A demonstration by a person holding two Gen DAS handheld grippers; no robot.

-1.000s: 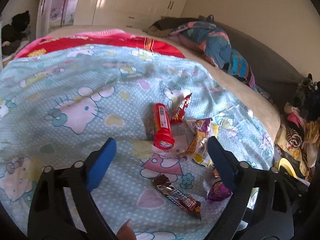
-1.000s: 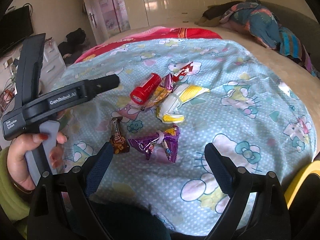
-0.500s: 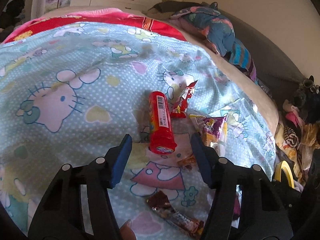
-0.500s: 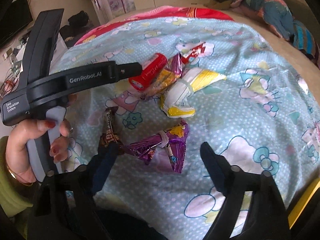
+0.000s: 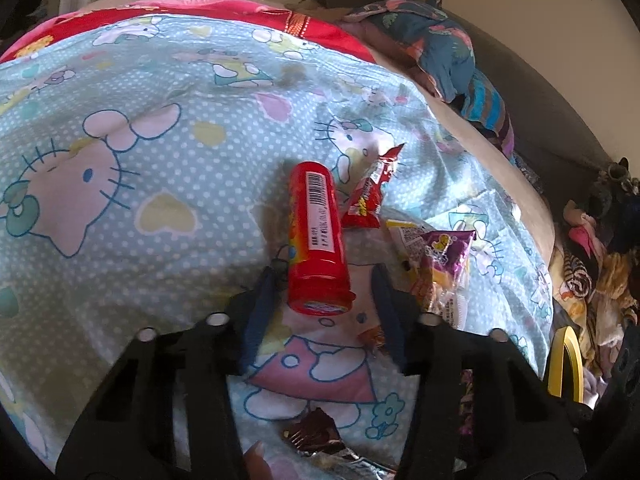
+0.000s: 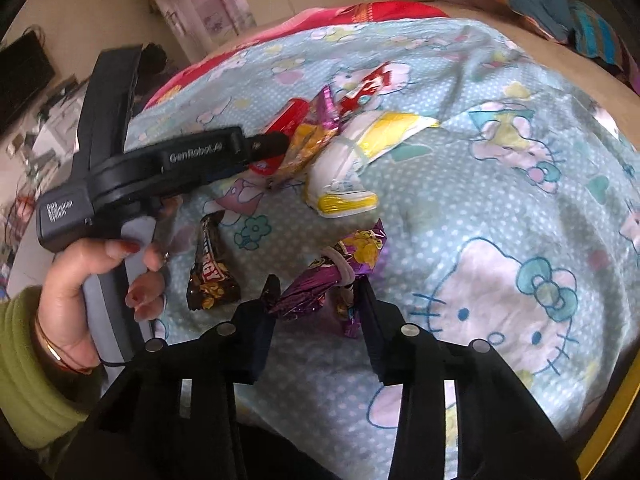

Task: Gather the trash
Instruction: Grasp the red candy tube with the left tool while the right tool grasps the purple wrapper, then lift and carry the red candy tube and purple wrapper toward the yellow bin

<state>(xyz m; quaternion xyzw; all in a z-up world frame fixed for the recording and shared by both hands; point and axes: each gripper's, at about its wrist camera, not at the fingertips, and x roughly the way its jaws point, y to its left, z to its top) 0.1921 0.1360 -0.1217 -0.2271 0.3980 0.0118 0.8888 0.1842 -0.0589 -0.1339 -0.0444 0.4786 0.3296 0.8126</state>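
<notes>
Wrapper pile (image 5: 436, 264) crowds right of red tube (image 5: 316, 236); bedspread (image 5: 120, 240) left free.

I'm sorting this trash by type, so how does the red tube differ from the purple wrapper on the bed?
The red tube is a rigid cylinder with a barcode; the purple wrapper is crinkled foil, twisted and cinched with a band. The tube lies partly against other wrappers; the purple wrapper lies apart from that pile. The tube sits between the left hand-held gripper fingers, the wrapper between the right hand-held gripper fingers. Both lie on the cartoon-cat blanket, as both jaws have just been closing.
</notes>
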